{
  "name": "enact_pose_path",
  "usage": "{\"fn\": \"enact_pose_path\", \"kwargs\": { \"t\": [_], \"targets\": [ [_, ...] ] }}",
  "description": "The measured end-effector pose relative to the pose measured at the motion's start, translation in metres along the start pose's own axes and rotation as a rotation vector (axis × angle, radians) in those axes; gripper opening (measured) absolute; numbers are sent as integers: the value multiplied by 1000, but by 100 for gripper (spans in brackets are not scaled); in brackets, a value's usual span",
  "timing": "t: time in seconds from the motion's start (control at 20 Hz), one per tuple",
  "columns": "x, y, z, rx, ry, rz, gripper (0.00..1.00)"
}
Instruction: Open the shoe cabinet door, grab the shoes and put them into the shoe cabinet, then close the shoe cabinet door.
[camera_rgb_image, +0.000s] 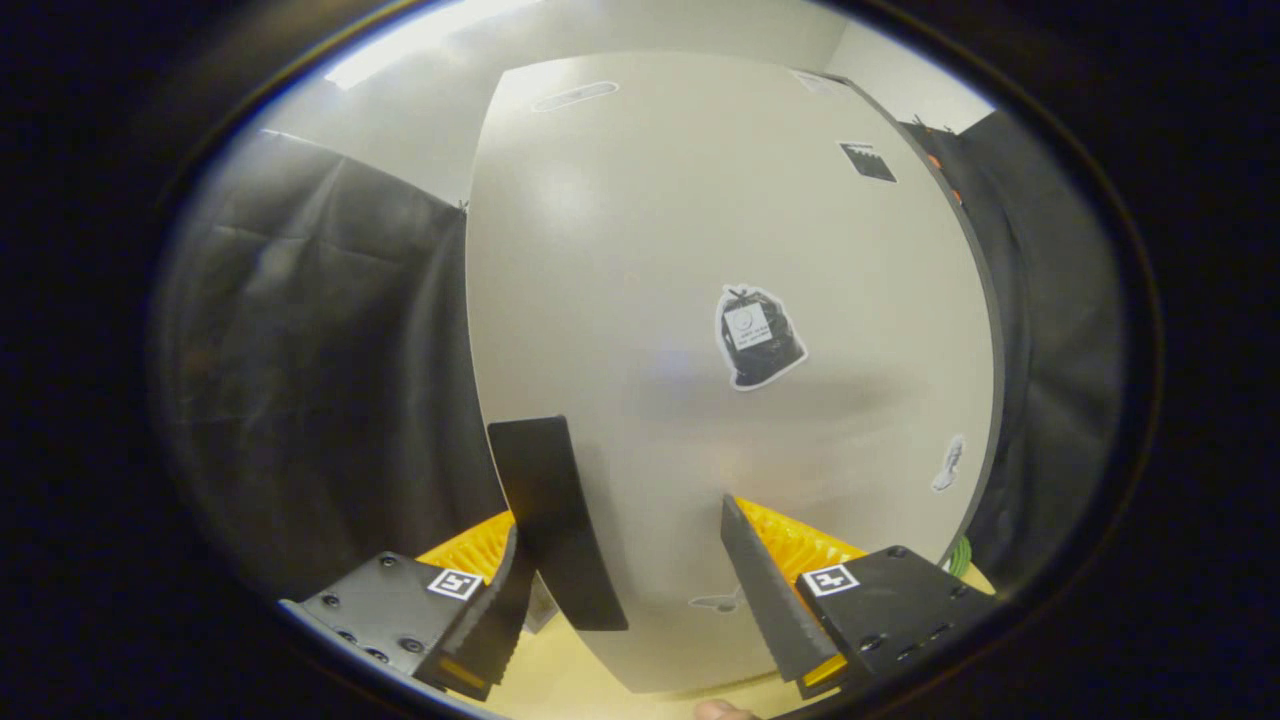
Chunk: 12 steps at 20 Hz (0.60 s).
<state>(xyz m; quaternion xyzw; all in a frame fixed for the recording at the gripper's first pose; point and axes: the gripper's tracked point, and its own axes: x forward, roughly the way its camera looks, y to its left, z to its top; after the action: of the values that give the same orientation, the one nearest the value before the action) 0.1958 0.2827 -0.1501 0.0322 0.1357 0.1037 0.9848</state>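
The shoe cabinet door (700, 300), a pale flat panel, stands closed just ahead of the gripper (640, 560) and takes up most of the scene. The jaws are spread apart with nothing between them. A dark handle strip (555, 520) runs down the door's left edge, just beside the left finger. A sticker of a black bag (758, 337) sits near the door's middle, a small square marker (867, 161) higher up, and a small pale sticker (950, 464) near the right edge. Black cloth (320, 380) hangs on both sides of the cabinet. A light wooden floor (560, 680) shows below.
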Motion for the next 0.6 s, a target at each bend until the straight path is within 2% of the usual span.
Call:
{"fn": "enact_pose_path", "kwargs": {
  "t": [0.6],
  "targets": [
    [3, 1, 0, -15, -32, -105, 100]
  ]
}}
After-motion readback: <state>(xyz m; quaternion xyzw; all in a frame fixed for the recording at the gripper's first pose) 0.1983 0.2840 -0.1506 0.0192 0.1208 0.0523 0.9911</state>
